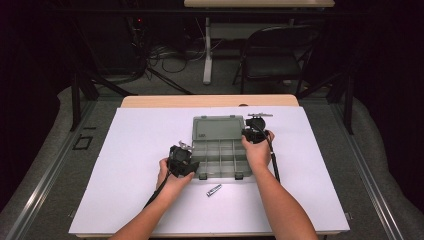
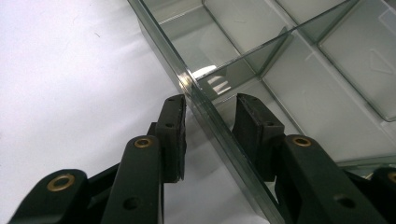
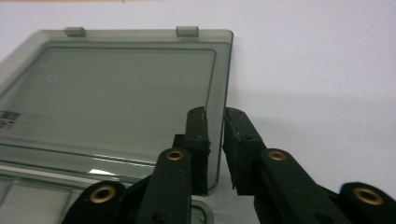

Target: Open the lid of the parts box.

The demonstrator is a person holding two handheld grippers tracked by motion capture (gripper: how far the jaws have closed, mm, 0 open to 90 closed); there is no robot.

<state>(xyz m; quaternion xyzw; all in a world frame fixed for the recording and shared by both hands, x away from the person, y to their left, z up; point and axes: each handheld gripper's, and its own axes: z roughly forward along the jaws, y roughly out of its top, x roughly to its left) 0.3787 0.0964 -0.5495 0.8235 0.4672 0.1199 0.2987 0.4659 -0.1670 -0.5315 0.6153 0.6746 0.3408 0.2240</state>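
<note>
While the box (image 1: 220, 148) lies open, both grippers straddle its edges.

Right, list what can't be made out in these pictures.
- Small silver item near the box: high view, too small to identify.
- Label on the lid: right gripper view, cut by the left edge, unreadable.
- Left claw straddling the box wall: left gripper view, contact unclear.
- Right claw at the lid edge: grip unclear.
</note>
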